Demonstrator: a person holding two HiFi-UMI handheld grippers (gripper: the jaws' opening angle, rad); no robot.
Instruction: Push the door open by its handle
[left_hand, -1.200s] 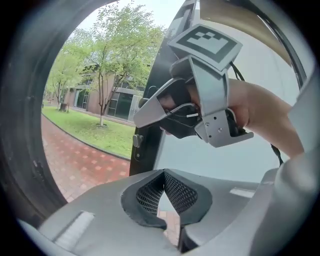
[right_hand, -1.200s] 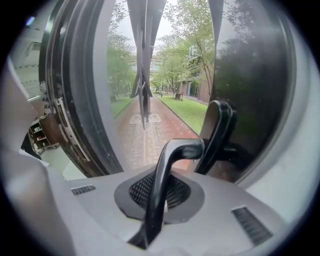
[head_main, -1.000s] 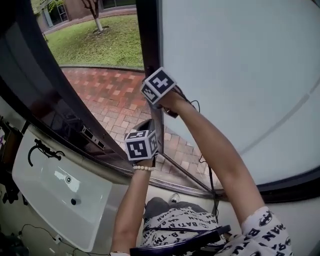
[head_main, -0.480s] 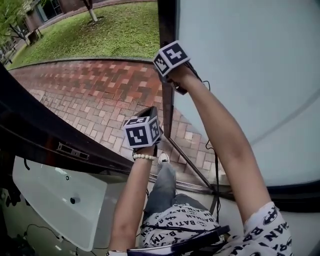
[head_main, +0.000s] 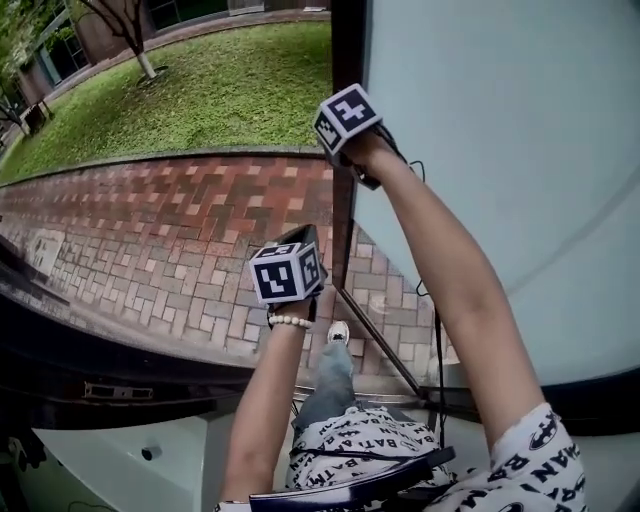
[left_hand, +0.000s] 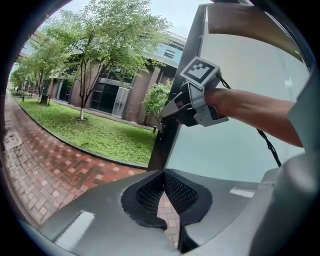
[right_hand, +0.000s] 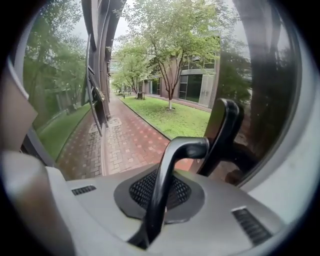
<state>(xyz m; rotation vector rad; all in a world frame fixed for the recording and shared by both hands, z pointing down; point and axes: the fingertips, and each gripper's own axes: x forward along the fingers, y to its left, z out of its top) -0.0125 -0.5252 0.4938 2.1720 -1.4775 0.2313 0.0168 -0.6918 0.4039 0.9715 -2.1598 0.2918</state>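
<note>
At one door (head_main: 480, 150), right gripper (right_hand: 160, 189) jaws clamp its one handle (right_hand: 187, 146) — left gripper (left_hand: 164, 176) jaws closed, empty.

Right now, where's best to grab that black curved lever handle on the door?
The long slim bar of the black curved lever handle, short of its bend. Come from the free end, a jaw either side: it stands clear of the door. The right gripper is shut there.

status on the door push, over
Right gripper shut on door handle. Left gripper shut, empty. Door open onto brick path, nothing visibly blocking.
</note>
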